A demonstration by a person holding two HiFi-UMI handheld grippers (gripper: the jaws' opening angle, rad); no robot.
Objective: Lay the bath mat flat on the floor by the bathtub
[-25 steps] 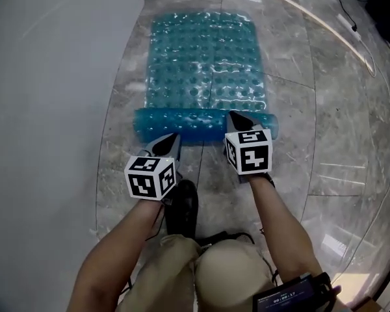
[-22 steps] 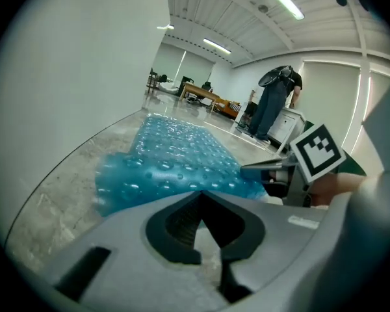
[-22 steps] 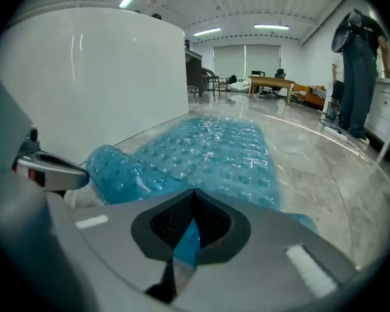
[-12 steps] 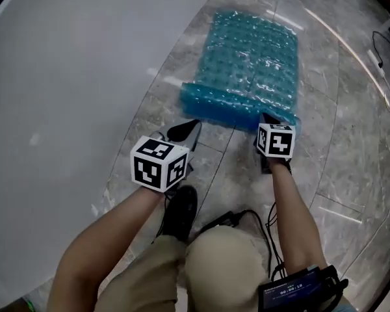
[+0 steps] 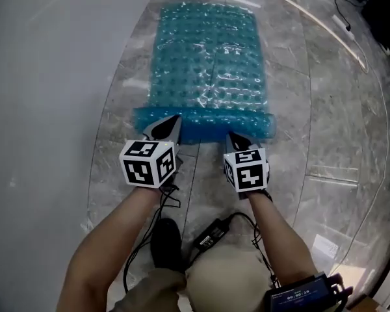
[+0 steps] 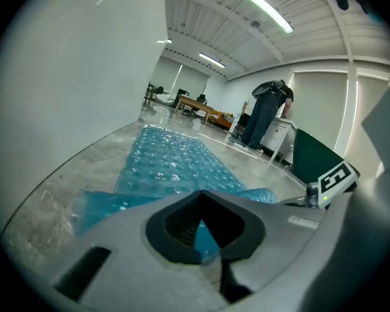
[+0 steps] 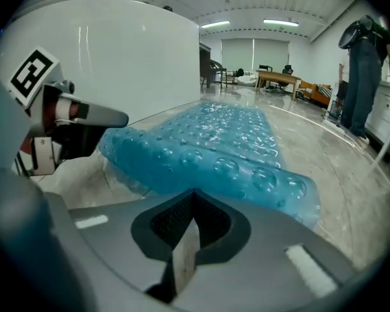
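Bath mat [image 5: 208, 57]: blue, translucent, studded with bubbles. Most of it lies flat on the grey marble floor [image 5: 325, 129], its long left edge near the white curved wall of the bathtub [image 5: 45, 77]. The end nearest the person is curled into a low roll [image 5: 205, 123] lying across the mat's width.

Left tongs [image 5: 168, 126]: jaws together, tips on the left part of the roll. In the left gripper view a sliver of blue shows in the slit between the dark ribbed pads [image 6: 182, 223]; I cannot tell whether the mat is pinched there or only seen through the slit.

Right tongs [image 5: 236, 139]: jaws together, tips at the near edge of the roll, right of its middle. In the right gripper view a pale strip shows between the pads [image 7: 172, 223], and the roll lies just beyond the tips.

The person crouches over the near end, forearms bare and both tongs angled downward. A black cable with a power brick [image 5: 211, 233] trails on the floor between the arms, beside a dark shoe [image 5: 166, 242].

Background, gripper views: a second person [image 6: 265, 112] stands bent over by white furniture.
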